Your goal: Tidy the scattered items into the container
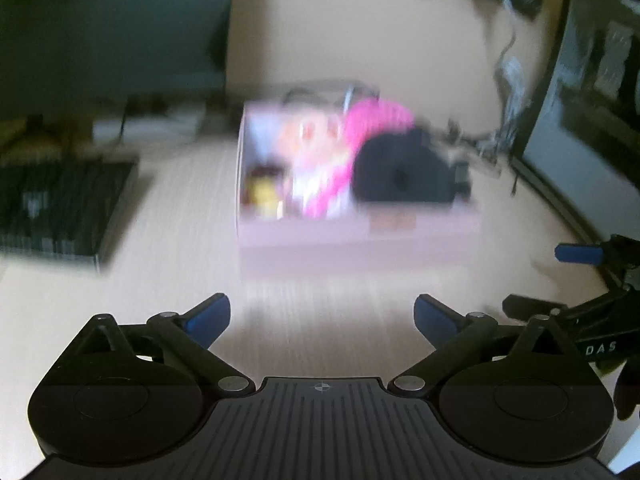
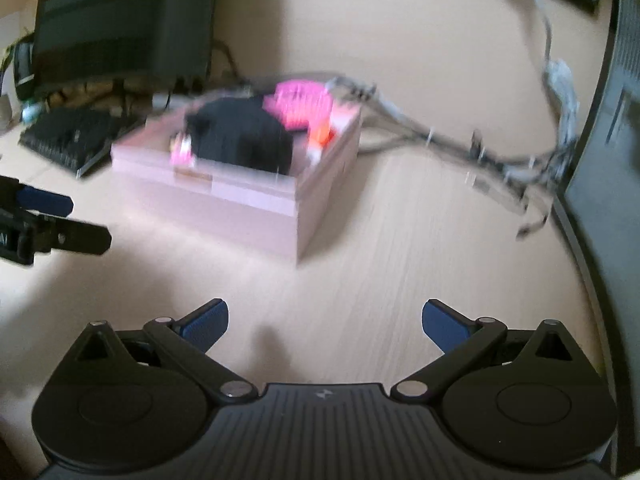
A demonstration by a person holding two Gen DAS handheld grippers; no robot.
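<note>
Both our left claw and right claw gape empty above the table. The pink box looks like light, stiff card, so we'd take it by a side wall; the black bundle inside looks soft.

We can't make out the smeared contents of the pink box beyond a black lump and something bright pink, both motion-blurred.

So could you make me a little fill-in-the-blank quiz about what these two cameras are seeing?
1. The pink box stands on a light wooden ____.
2. The big black item lies ____ the box.
3. Both the left claw and the right claw are ____, with nothing between their fingers.
4. The fingertip pads are coloured ____.

Missing words: table; inside; open; blue
</note>
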